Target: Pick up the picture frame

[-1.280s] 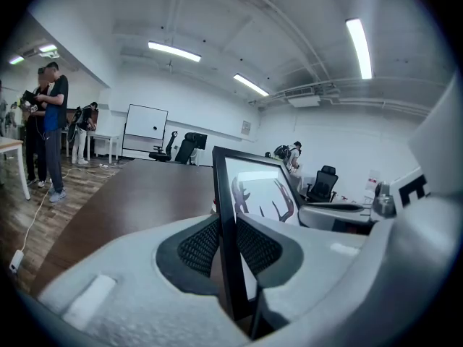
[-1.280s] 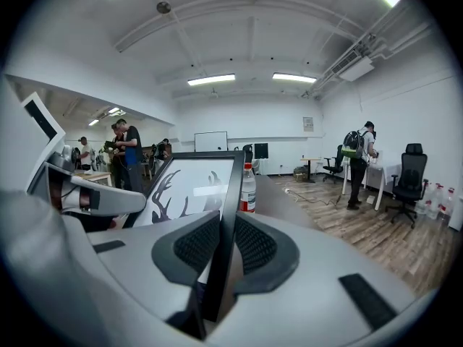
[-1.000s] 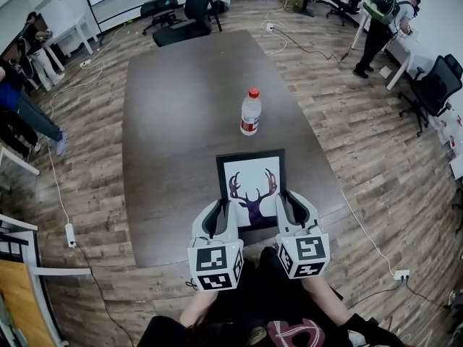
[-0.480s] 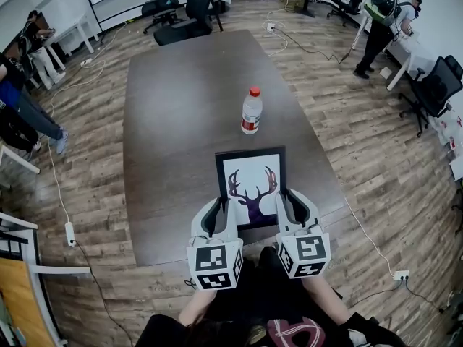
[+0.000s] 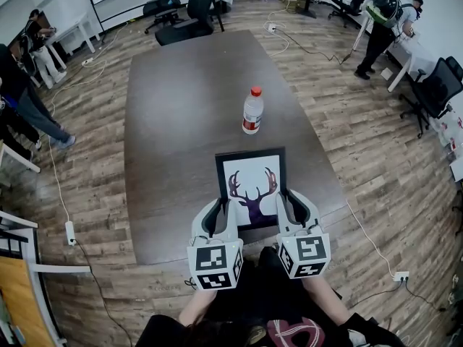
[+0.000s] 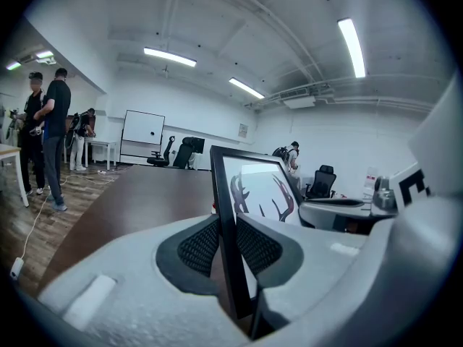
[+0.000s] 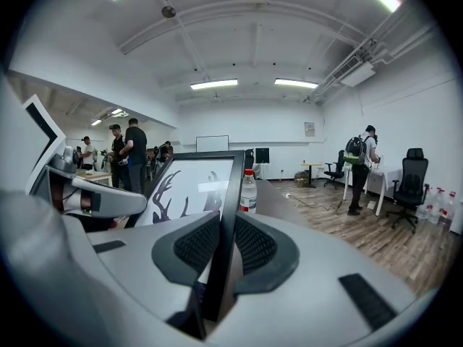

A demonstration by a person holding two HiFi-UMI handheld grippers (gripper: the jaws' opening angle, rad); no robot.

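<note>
A black picture frame (image 5: 252,186) with a purple deer-antler print is held up over the near end of the dark table (image 5: 181,114). My left gripper (image 5: 224,210) is shut on the frame's left edge (image 6: 226,230), the black pads pressing both faces. My right gripper (image 5: 286,202) is shut on the frame's right edge (image 7: 226,230) in the same way. In the left gripper view the print's face (image 6: 257,186) shows to the right of the clamped edge. Both grippers sit side by side close to the person's body.
A clear water bottle (image 5: 252,111) with a red cap stands on the table beyond the frame, also seen as bottle (image 7: 248,191). Office chairs (image 5: 189,9) stand past the far end. People stand at the left (image 5: 18,85) and far right (image 5: 380,27). Cables lie on the wooden floor.
Grippers and frame stay as they were. Only the people at the left edge of the room have shifted a little.
</note>
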